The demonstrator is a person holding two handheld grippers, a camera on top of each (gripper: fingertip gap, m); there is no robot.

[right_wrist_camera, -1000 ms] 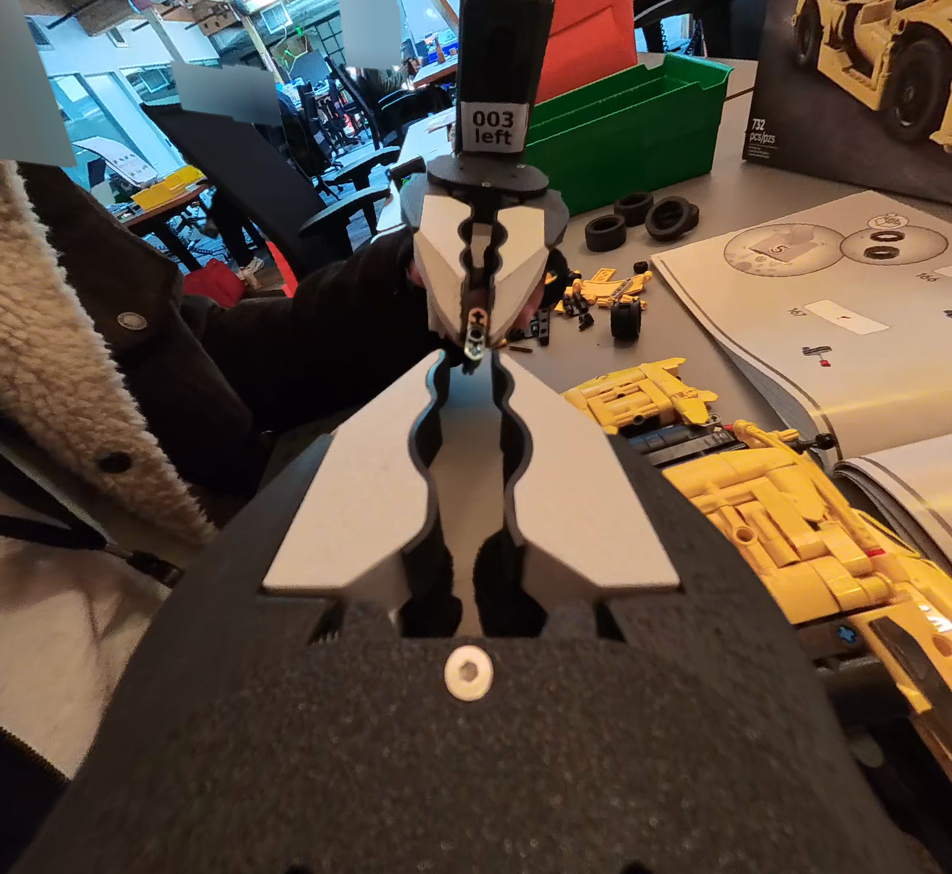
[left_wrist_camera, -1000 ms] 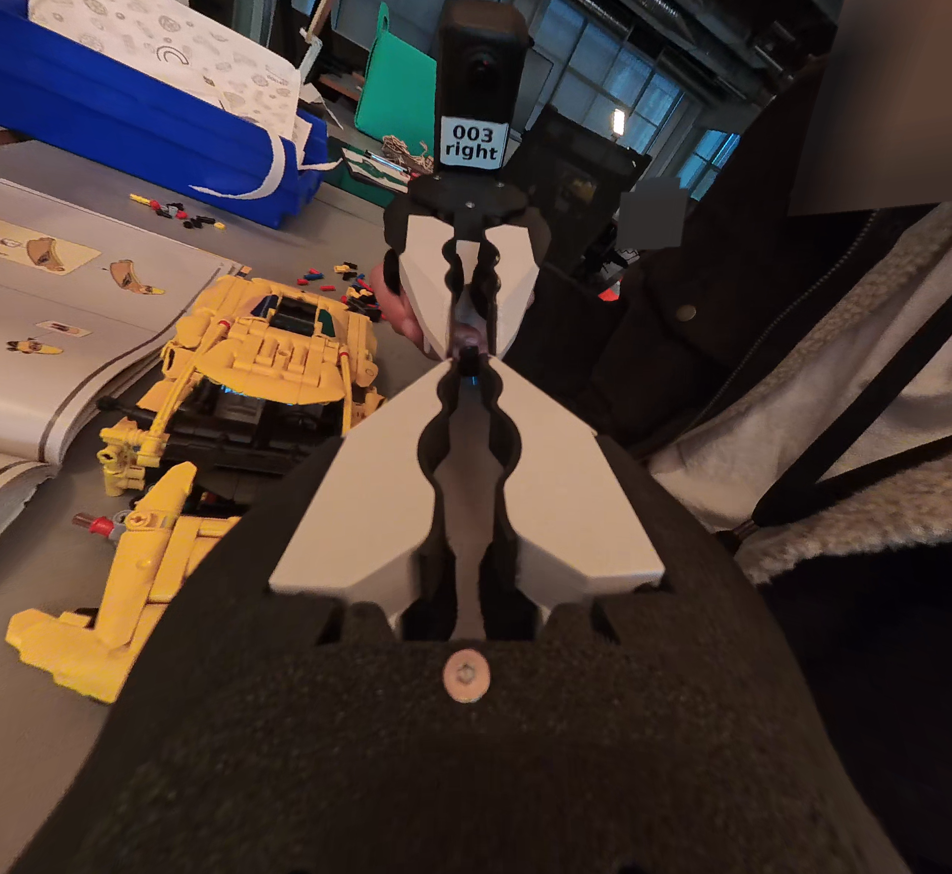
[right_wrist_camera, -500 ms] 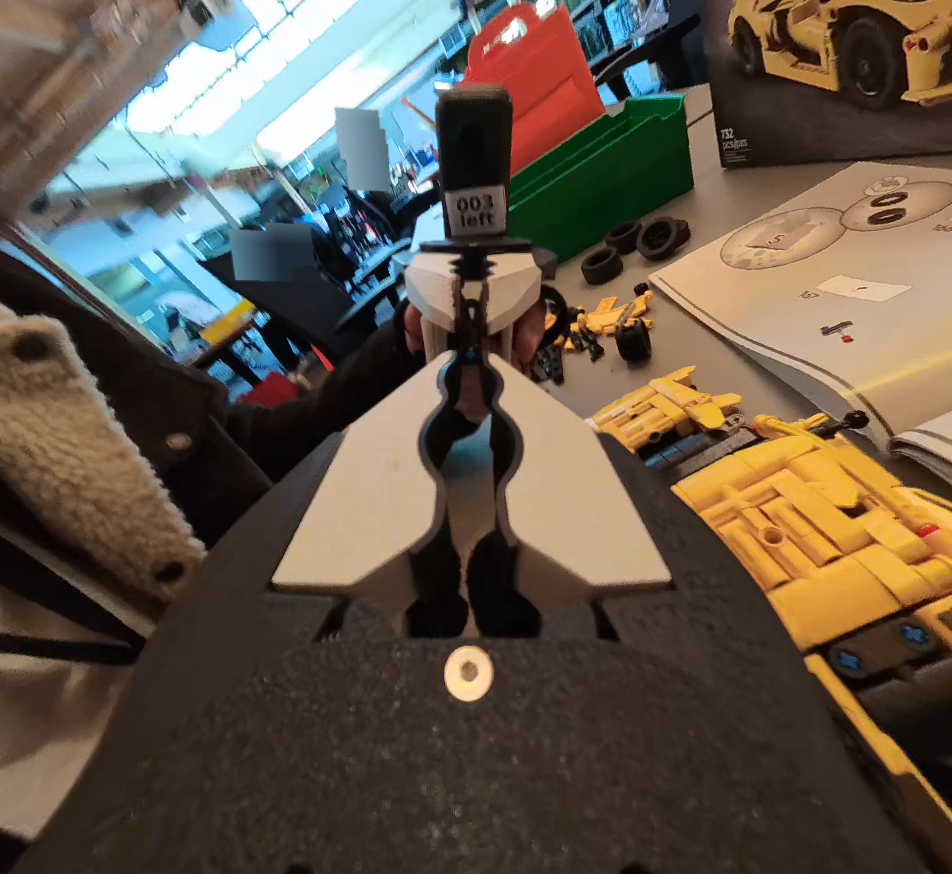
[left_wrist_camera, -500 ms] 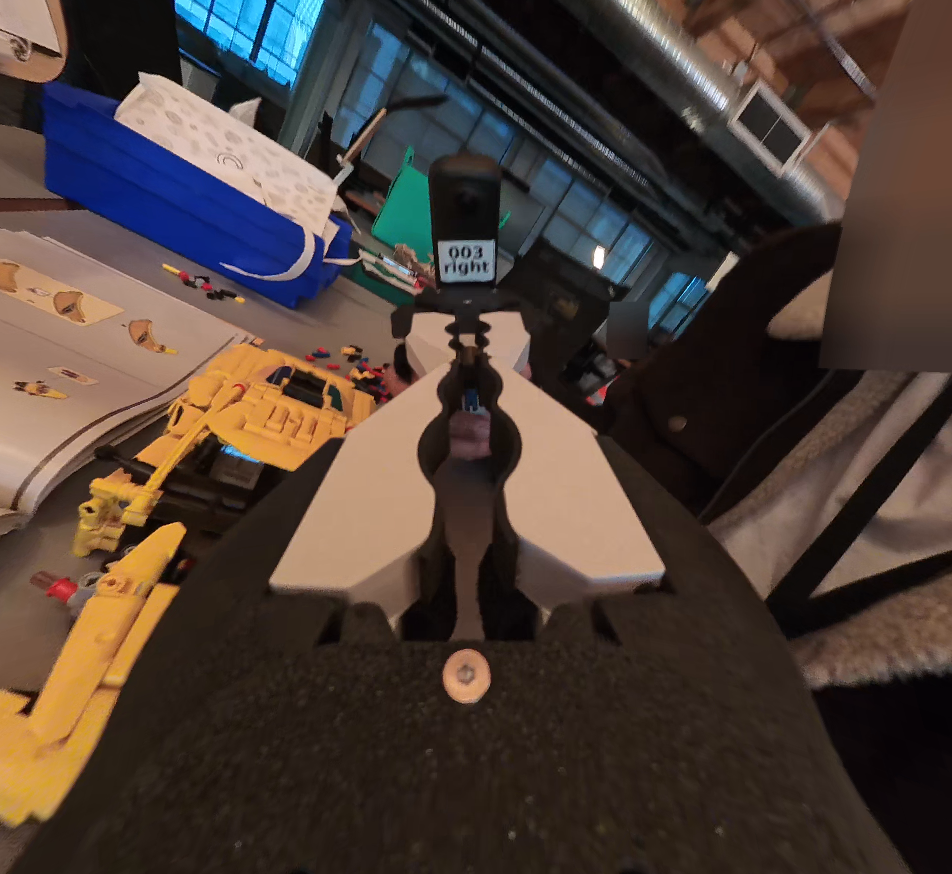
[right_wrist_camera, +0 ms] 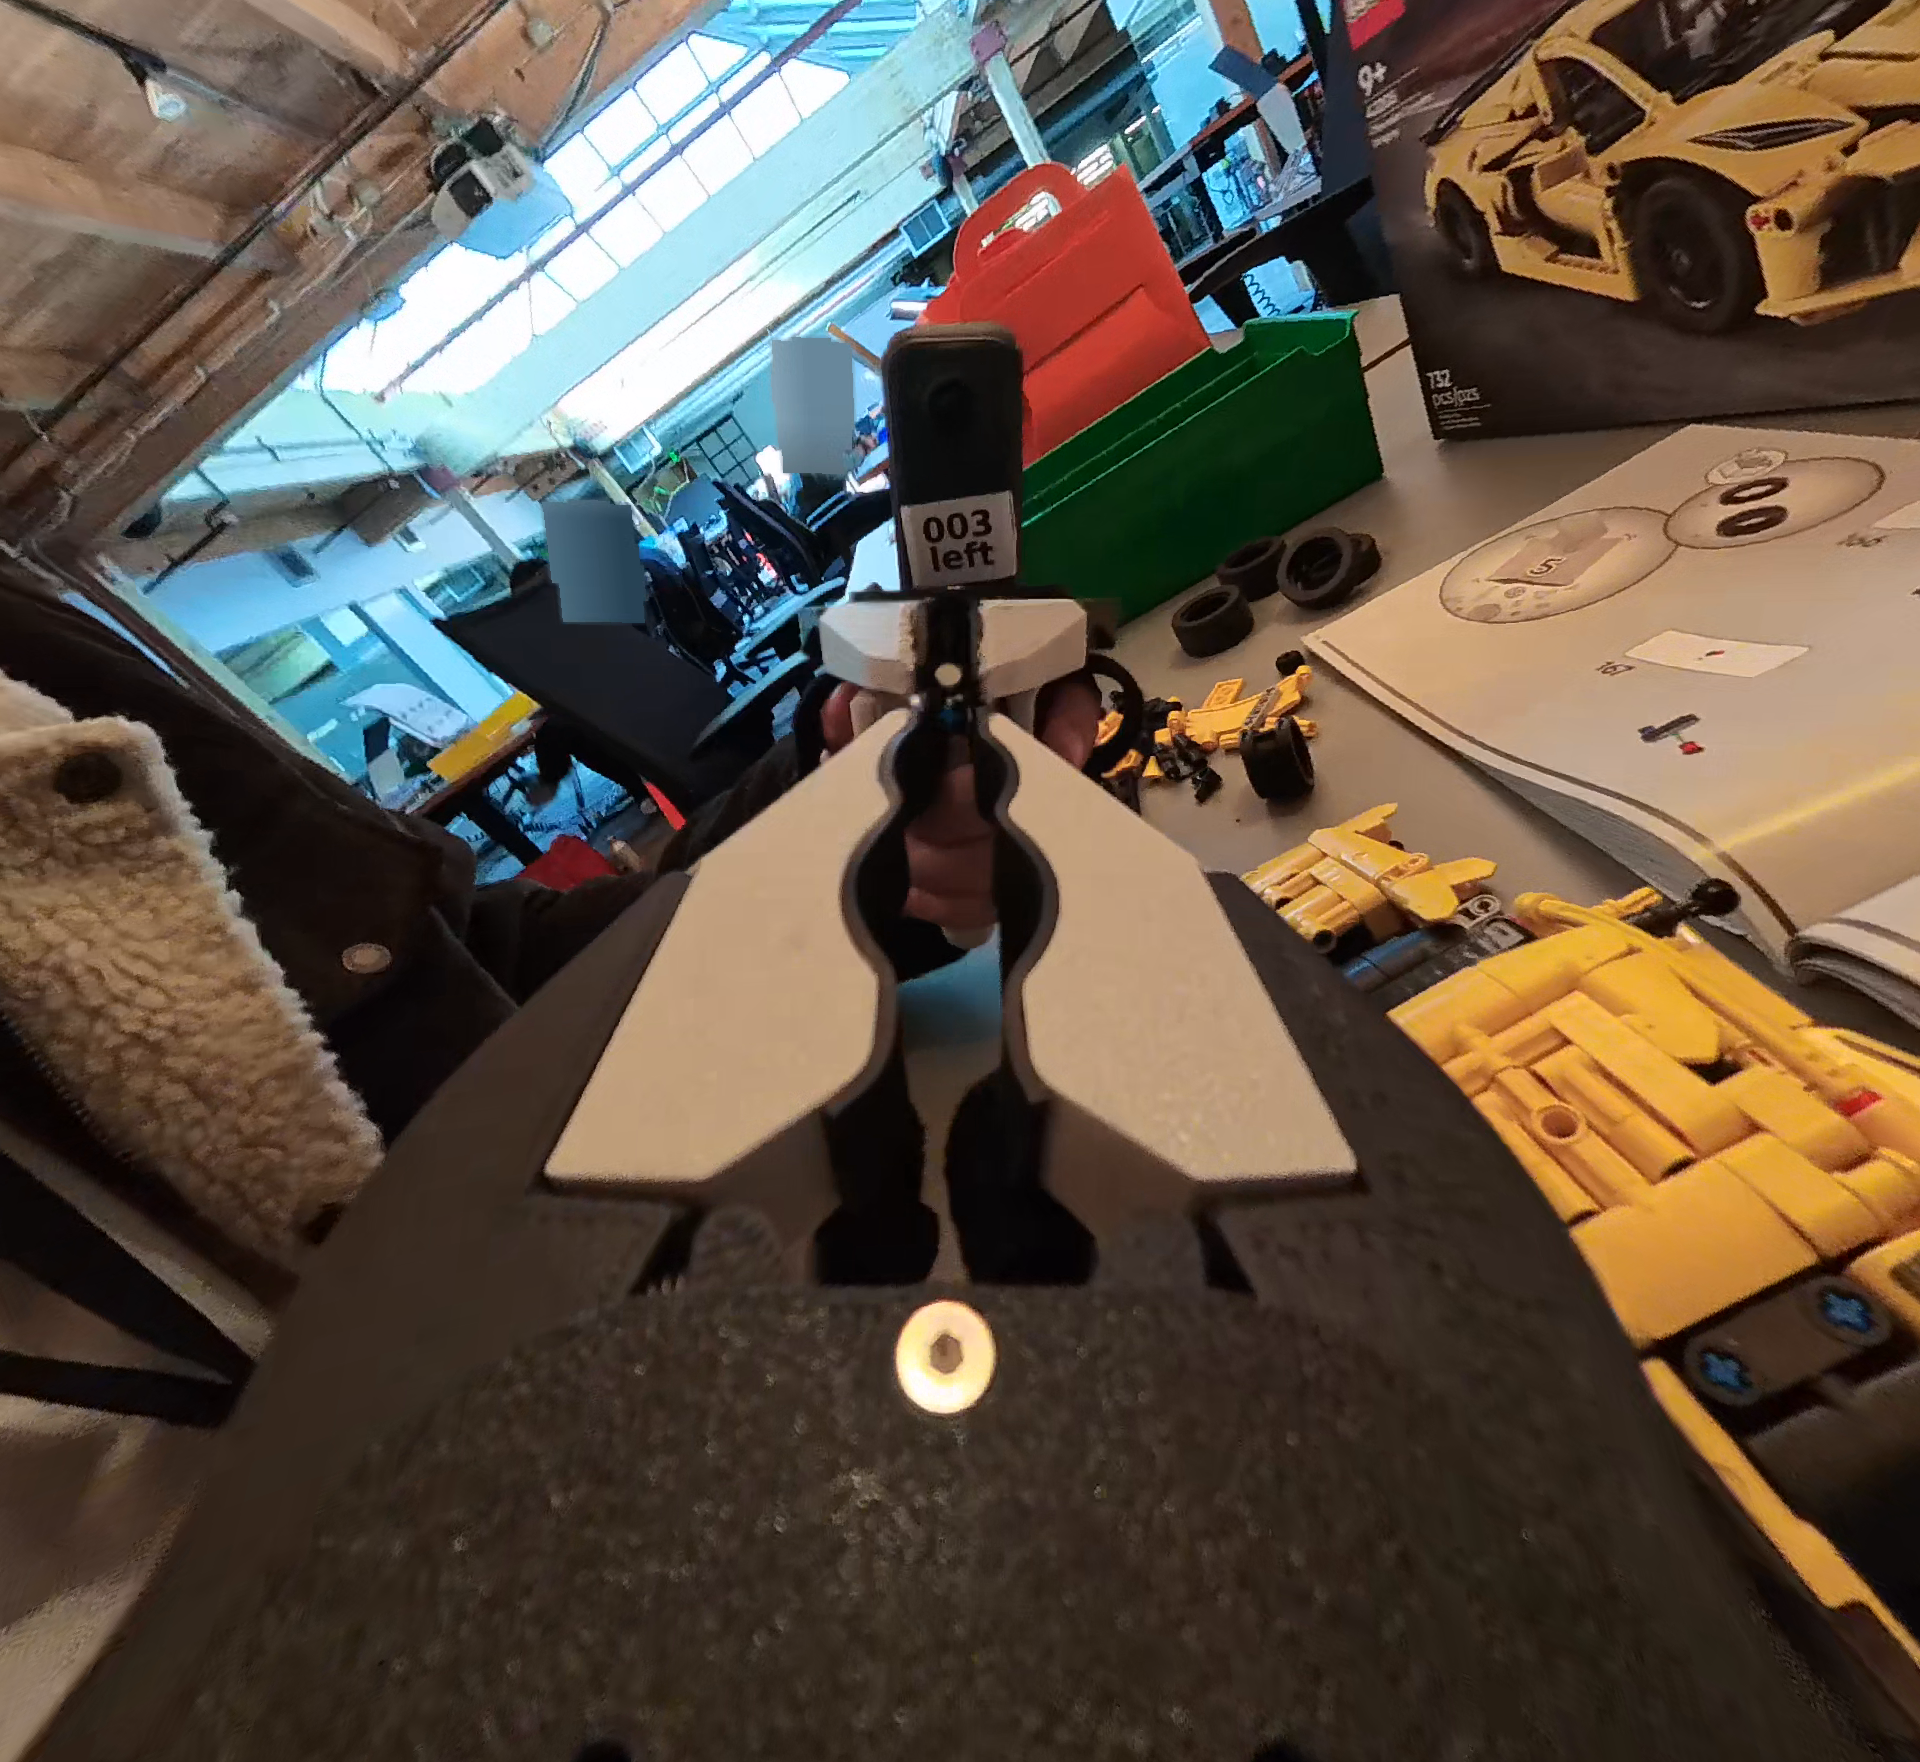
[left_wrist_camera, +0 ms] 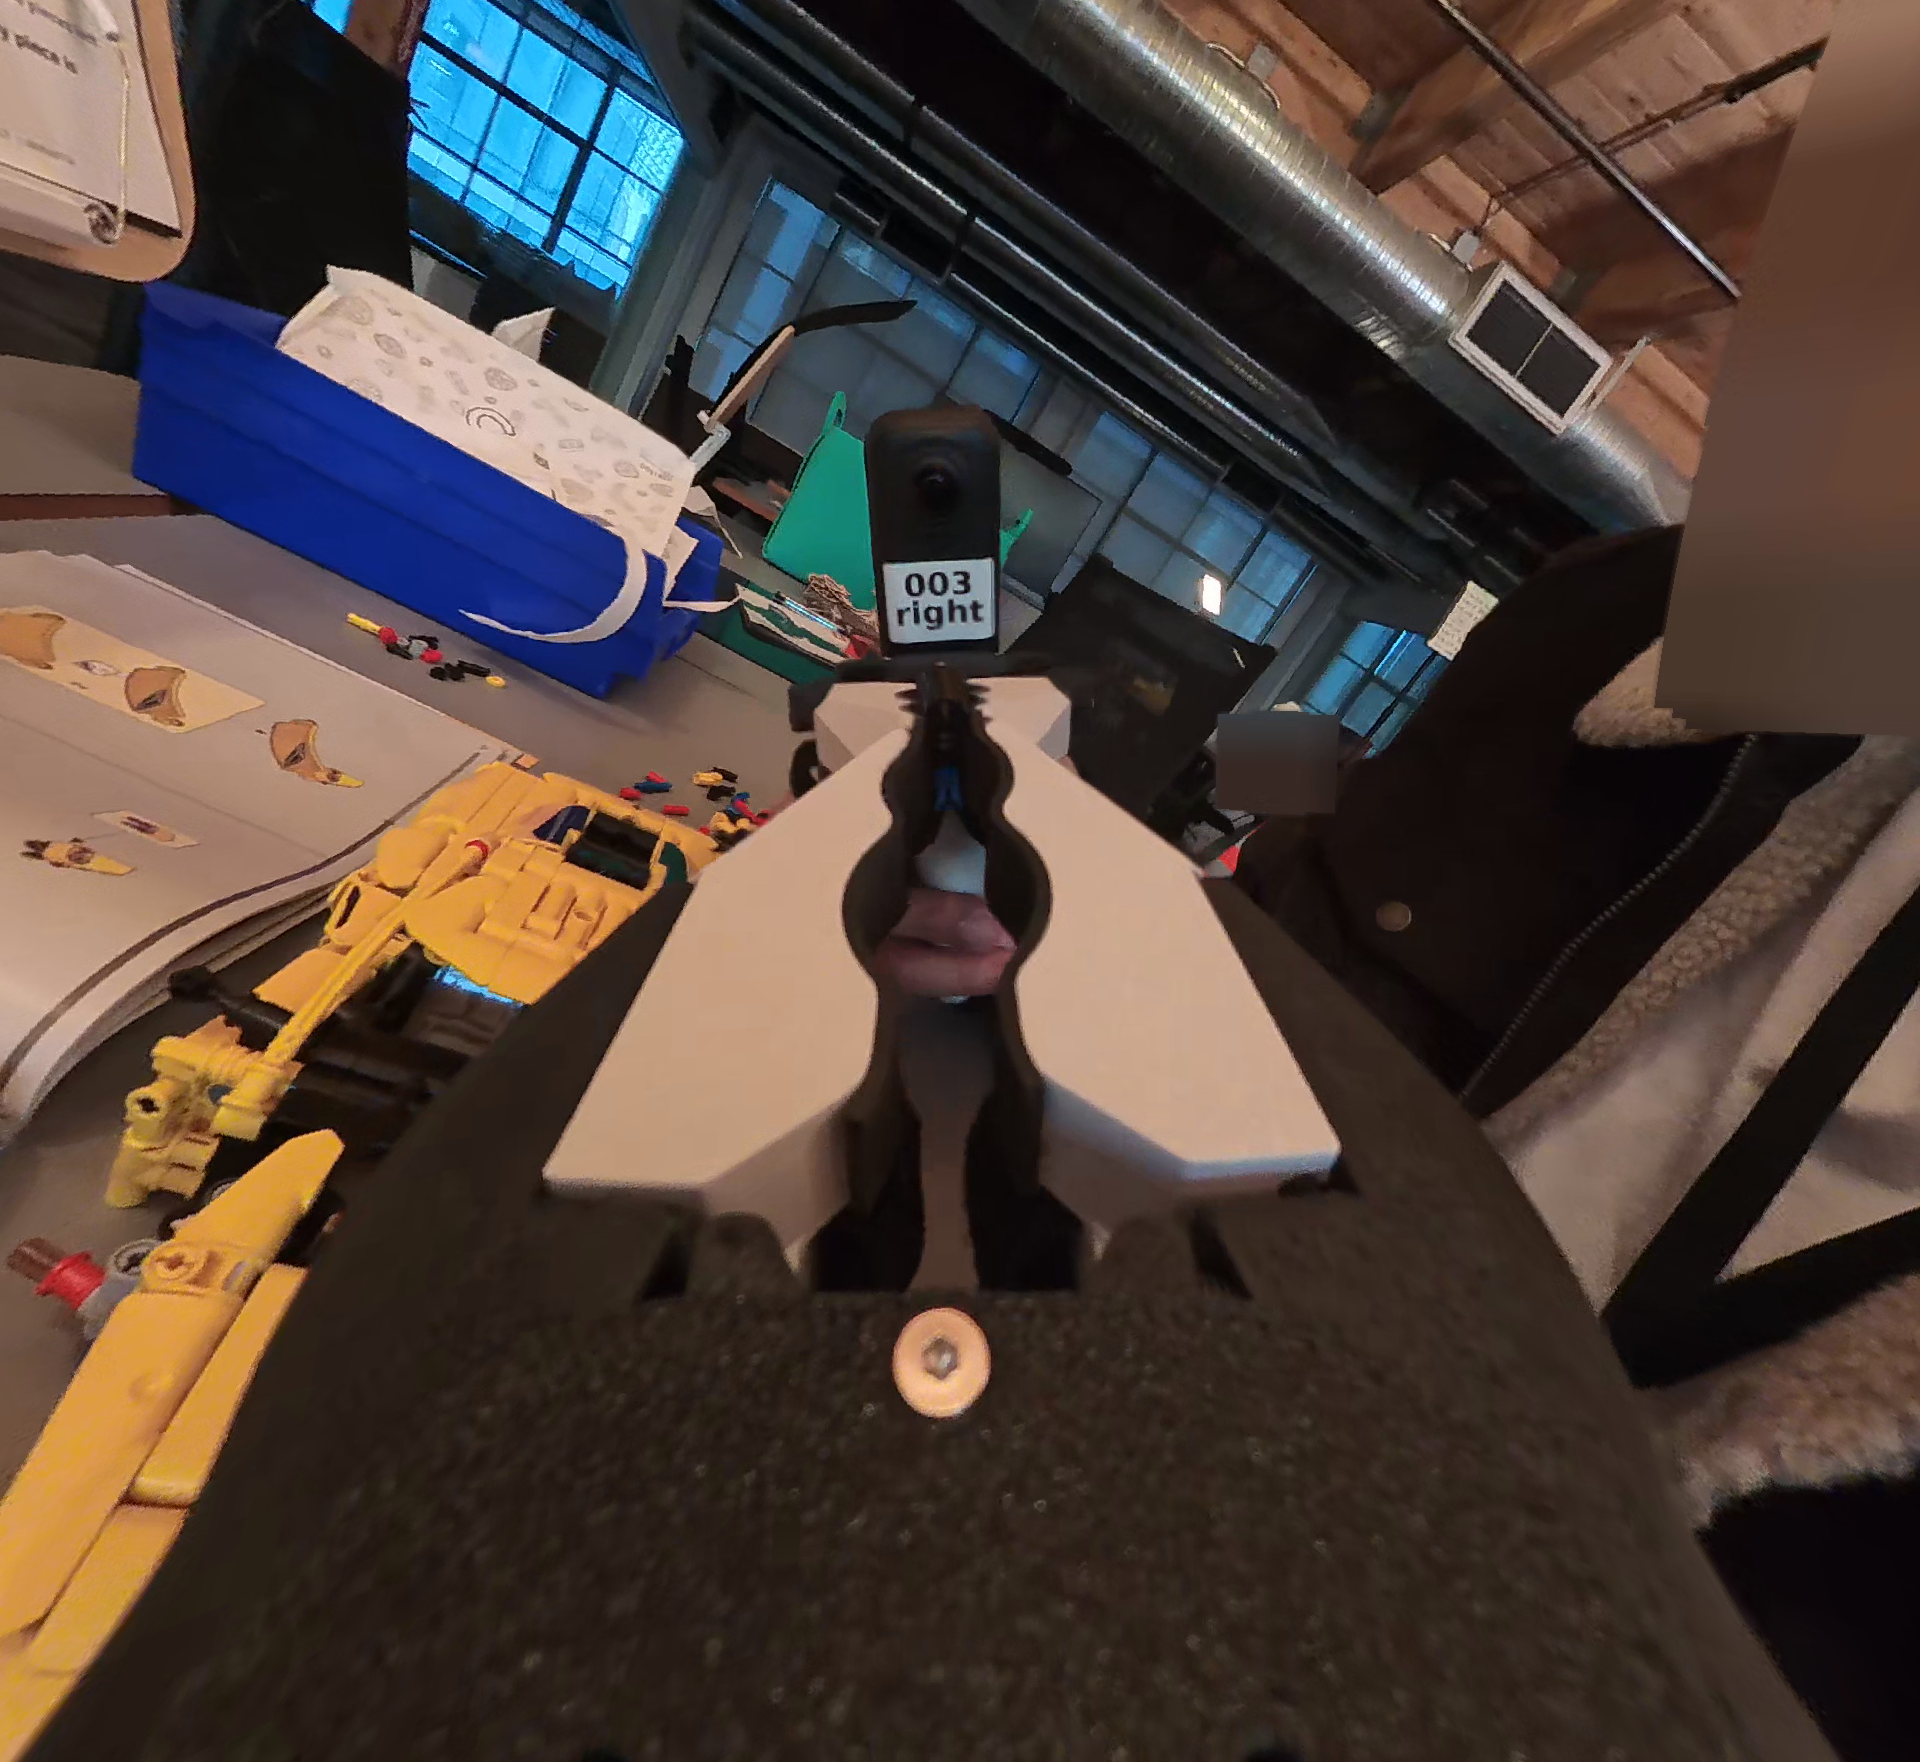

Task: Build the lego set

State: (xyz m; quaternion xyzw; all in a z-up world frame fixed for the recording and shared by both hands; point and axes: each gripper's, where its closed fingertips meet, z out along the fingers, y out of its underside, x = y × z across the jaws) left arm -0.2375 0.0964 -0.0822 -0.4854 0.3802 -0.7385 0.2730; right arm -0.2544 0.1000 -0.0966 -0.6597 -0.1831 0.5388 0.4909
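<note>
My left gripper (left_wrist_camera: 943,748) and my right gripper (right_wrist_camera: 948,721) are held in the air, tip to tip, both raised above the grey table. The left is shut on a small black lego piece (right_wrist_camera: 945,675). The right is shut on a small blue pin (right_wrist_camera: 948,725), which also shows through the left finger gap (left_wrist_camera: 945,790). The two pieces touch; how they join is hidden by the fingers. The partly built yellow car (left_wrist_camera: 520,891) lies on the table below, also in the right wrist view (right_wrist_camera: 1621,1089).
An open instruction booklet (left_wrist_camera: 208,777) (right_wrist_camera: 1662,673) lies beside the car. A loose yellow panel (left_wrist_camera: 156,1349), small pieces (left_wrist_camera: 686,787) (right_wrist_camera: 1226,725) and black tyres (right_wrist_camera: 1288,569) lie around. A blue bin (left_wrist_camera: 364,486), a green bin (right_wrist_camera: 1195,465) and the set's box (right_wrist_camera: 1662,154) stand farther back. A person's jacket (left_wrist_camera: 1558,881) is close. Only a small space, under 4 cm, lies between the two pairs of fingers.
Both grippers have tilted upward, tips still together, so more ceiling and less table shows. The fingers have pushed closer toward each other.
</note>
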